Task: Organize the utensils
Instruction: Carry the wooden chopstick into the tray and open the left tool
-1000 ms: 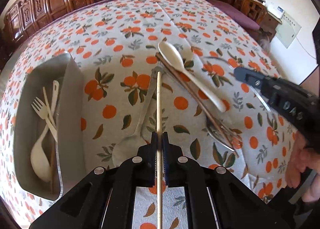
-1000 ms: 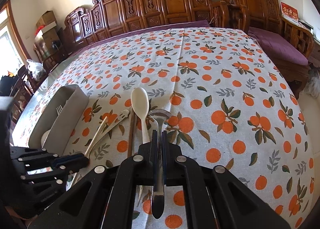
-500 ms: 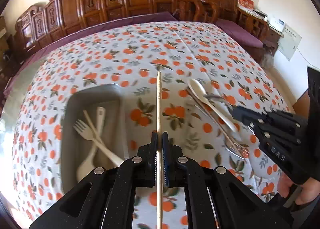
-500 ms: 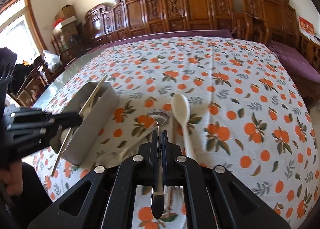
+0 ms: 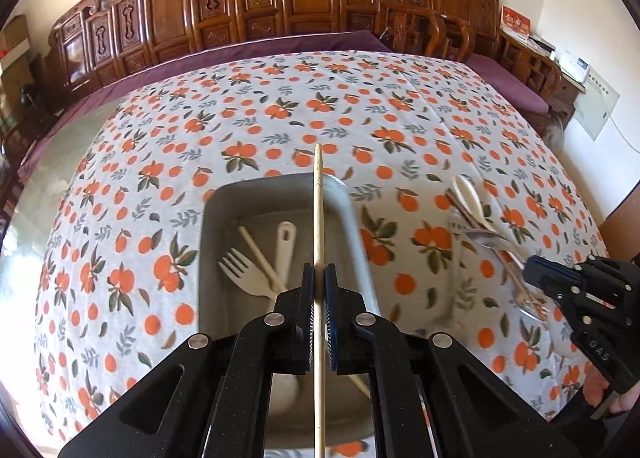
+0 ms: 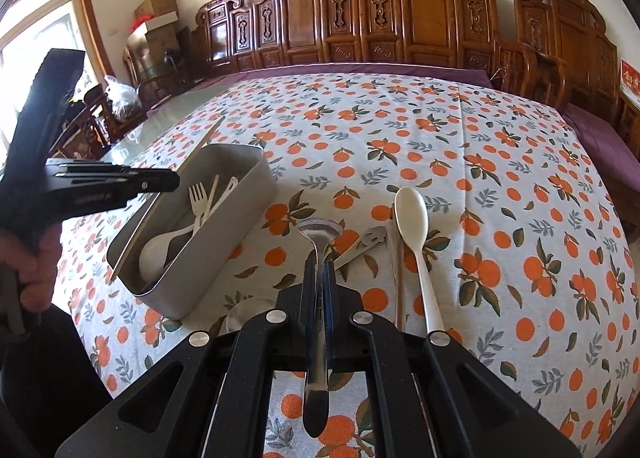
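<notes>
We pinch the light, stiff chopstick mid-shaft in the left gripper over the grey tray, while our right gripper clamps the slick metal spoon by its handle.

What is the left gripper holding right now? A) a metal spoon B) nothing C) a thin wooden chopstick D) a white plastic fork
C: the left gripper is shut on a thin wooden chopstick that sticks out past its fingers, above the grey tray; the white fork lies inside the tray, and the metal spoon is in the right gripper.
</notes>
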Tool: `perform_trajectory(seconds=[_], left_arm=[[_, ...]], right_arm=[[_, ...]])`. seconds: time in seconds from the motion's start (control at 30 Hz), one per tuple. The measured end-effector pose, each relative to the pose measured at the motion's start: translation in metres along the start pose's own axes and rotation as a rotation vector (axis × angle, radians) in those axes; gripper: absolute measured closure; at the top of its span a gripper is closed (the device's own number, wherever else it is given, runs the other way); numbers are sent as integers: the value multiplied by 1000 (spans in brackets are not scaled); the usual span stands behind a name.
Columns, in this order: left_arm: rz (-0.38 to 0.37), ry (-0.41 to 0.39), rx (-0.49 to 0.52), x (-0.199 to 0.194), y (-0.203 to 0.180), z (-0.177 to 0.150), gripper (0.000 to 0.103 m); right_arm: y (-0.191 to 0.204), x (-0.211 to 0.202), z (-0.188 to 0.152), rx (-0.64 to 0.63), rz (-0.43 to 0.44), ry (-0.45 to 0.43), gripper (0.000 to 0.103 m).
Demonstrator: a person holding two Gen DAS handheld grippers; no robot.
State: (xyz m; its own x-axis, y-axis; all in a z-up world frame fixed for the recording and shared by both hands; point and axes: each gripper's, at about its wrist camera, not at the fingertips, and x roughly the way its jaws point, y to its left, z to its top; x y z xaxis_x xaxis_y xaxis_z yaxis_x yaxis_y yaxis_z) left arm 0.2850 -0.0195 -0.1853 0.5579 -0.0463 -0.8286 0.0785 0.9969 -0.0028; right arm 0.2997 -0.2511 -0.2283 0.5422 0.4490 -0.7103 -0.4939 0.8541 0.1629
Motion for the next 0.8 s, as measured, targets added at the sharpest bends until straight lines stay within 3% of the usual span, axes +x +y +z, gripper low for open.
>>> perform_trajectory(seconds=[0.43, 0.8], left_arm=[[8, 5, 23, 33, 25, -9, 99], [-48, 41, 34, 39, 23, -16, 99]], right_arm=[[14, 12, 3, -29, 14, 14, 98], [25, 20, 4, -43, 20, 26, 98]])
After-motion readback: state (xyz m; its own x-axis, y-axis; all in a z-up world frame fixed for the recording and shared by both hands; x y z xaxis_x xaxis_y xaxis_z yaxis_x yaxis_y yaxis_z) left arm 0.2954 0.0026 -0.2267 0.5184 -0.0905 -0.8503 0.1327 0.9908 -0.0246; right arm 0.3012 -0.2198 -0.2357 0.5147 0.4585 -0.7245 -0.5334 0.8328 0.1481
